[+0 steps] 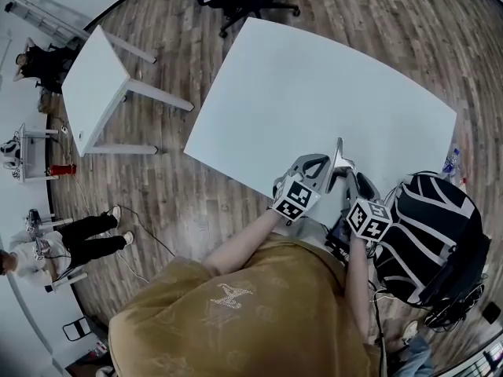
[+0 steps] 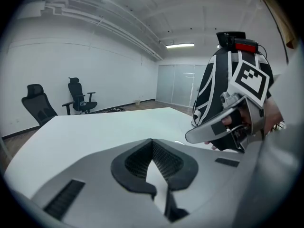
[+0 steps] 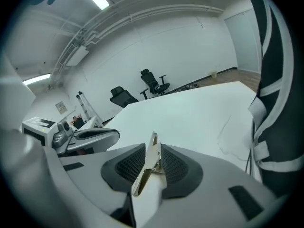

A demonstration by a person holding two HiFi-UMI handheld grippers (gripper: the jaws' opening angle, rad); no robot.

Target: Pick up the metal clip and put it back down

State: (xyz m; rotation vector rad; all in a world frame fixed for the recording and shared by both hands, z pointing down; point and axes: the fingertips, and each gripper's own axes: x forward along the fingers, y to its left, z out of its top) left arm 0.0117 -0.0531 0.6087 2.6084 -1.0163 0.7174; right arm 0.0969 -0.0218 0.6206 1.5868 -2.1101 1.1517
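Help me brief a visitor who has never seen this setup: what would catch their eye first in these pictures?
First, the metal clip, held upright between the pads of the right claw at the near edge of the big white table. Next, the black-and-white striped backpack just right of the person, and the left claw, shut and empty, close beside the right one.
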